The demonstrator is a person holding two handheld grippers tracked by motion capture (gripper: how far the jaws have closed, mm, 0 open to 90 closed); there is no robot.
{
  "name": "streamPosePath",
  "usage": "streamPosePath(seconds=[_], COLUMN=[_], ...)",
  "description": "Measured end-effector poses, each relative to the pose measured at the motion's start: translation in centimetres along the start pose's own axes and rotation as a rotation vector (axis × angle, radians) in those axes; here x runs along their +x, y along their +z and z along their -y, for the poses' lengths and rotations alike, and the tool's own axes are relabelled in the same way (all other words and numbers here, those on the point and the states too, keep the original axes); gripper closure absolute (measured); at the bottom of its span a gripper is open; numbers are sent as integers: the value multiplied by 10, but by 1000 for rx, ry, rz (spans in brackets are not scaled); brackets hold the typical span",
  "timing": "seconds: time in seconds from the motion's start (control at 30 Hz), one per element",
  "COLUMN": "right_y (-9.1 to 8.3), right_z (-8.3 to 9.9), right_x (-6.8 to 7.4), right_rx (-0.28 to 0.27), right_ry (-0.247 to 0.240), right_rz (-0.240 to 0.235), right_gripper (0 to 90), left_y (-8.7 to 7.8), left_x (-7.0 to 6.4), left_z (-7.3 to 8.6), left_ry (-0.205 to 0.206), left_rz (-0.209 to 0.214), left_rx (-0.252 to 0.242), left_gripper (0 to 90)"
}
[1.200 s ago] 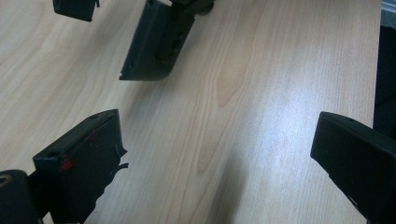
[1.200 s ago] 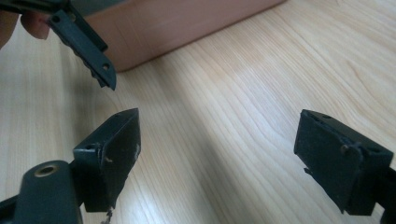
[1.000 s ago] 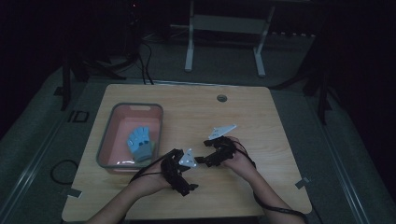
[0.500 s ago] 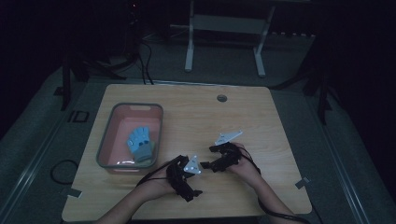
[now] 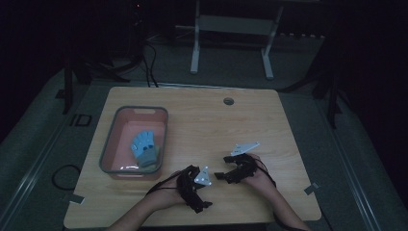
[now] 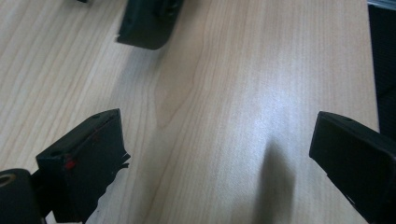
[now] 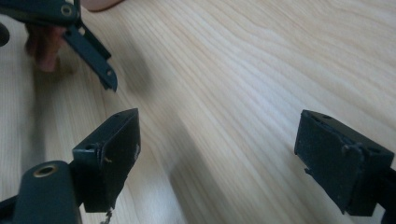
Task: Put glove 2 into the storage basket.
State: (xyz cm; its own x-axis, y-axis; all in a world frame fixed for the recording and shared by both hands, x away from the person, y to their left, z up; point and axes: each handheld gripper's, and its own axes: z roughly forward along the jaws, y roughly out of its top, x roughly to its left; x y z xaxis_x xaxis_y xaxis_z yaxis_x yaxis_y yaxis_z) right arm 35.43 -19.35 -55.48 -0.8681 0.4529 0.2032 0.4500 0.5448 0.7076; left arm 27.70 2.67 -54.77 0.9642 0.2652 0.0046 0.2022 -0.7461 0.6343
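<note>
Grippers sit low on the near part of the wooden table [image 5: 269,125], close together and facing one another. The left gripper [image 5: 208,179] rests near the front edge, its body running from the person's left hand [image 5: 166,197] toward the table's middle; in the left gripper view [image 6: 219,154] its two black jaws stand wide apart with bare wood grain between them, nothing gripped. The right gripper [image 5: 222,166] lies just beside it, angled toward the left one, its grey three-cornered plate tilted up and away toward the far right; in the right gripper view [image 7: 217,154] its jaws are likewise spread, holding nothing, with only table top in the gap.

Nearest thing to them is a blue glove [image 5: 144,148], lying inside the pink tub [image 5: 111,144] at the left of the table, well apart from both grippers. It sits in the near right part of the tub. Its long axis runs roughly from near to far, tilted a little to the left, the fingers pointing away from the person and the darker cuff at the near end.
</note>
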Motion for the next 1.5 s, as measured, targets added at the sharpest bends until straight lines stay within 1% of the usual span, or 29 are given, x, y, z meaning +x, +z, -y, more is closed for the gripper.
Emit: streamPosePath(seconds=[0.07,0.1,0.17,0.3,0.33,0.43,0.5,0.63,0.7,0.8,0.93,0.97,1.03,1.07,1.13,1.17,1.23,1.43,1.5], right_y=[-2,-4,-7,-11,-14,-18,-20,-24,-26,-28,-30,-31,-32,-32,-32,-33,-33,-31,-31], right_z=[4,6,10,15,18,20,21,26,28,32,34,35,35,36,36,37,37,38,37], right_x=[-1,-2,-3,-4,-4,-2,-1,2,4,8,9,9,9,9,9,9,9,11,13], right_rx=[-2,-8,-14,-24,-27,-20,-21,-16,-4,-7,-22,-39,-44,-53,-53,-59,-64,-46,-48], right_ry=[11,10,14,6,9,-2,-13,-20,-26,-32,-36,-34,-37,-46,-46,-48,-49,-68,-87], right_rz=[2,2,6,15,24,39,49,65,76,86,99,104,102,96,96,99,105,141,158], right_gripper=[146,146,146,145,145,144,144,142,140,137,135,136,136,136,136,136,136,128,126], left_y=[2,2,3,4,6,5,5,4,4,4,5,5,5,5,4,2,1,-1,-2], left_x=[0,0,0,-1,0,-1,-1,-1,-1,-1,-2,-2,-3,-3,-3,-2,-1,-1,-2], left_z=[1,1,2,3,4,5,6,6,6,7,8,8,9,9,9,10,11,15,15], left_ry=[-9,-3,-9,-11,-17,-23,-20,-17,-27,-26,-34,-35,-28,-31,-36,-46,-52,-71,-74], left_rz=[10,9,17,18,20,20,21,16,18,16,20,20,15,13,12,6,6,-13,-16], left_rx=[4,6,6,3,12,13,15,17,5,7,-5,-7,-11,-14,-17,-35,-42,-55,-56], left_gripper=[38,38,38,38,38,38,38,38,38,39,39,39,39,39,39,39,39,39,39])
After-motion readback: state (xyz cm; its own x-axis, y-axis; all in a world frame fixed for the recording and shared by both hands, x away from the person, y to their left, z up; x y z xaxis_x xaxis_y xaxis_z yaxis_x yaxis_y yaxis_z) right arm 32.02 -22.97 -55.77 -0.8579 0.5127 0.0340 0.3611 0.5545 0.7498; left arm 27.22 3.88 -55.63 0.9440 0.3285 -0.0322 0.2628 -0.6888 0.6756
